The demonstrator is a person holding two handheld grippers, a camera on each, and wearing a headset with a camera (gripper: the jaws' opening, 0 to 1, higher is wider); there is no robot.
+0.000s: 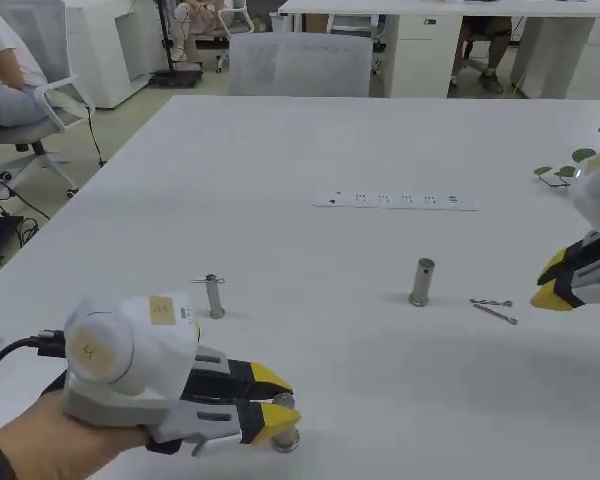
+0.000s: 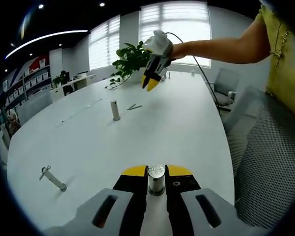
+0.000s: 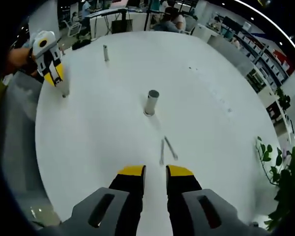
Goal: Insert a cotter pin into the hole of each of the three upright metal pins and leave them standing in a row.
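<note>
Near the worktop's (image 1: pixel 310 140) front edge, toward its left corner, the left gripper (image 1: pixel 277 398) has its jaws clamped on an upright metal pin (image 1: pixel 285 434). In the left gripper view the pin's top sits tight between the yellow tips. Just behind it, a second pin (image 1: pixel 214 298) stands on the white surface with a cotter pin (image 1: pixel 209 280) through its head. Toward the middle of the worktop stands a bare third pin (image 1: pixel 421 283), and a white power strip (image 1: pixel 395 201) lies further back. Just right of the third pin, two loose cotter pins (image 1: pixel 493 309) lie close together. At the right edge, the right gripper (image 1: pixel 546 282) hovers above the worktop with its jaws apart and nothing between them. Plant leaves (image 1: pixel 580 157) show behind it.
</note>
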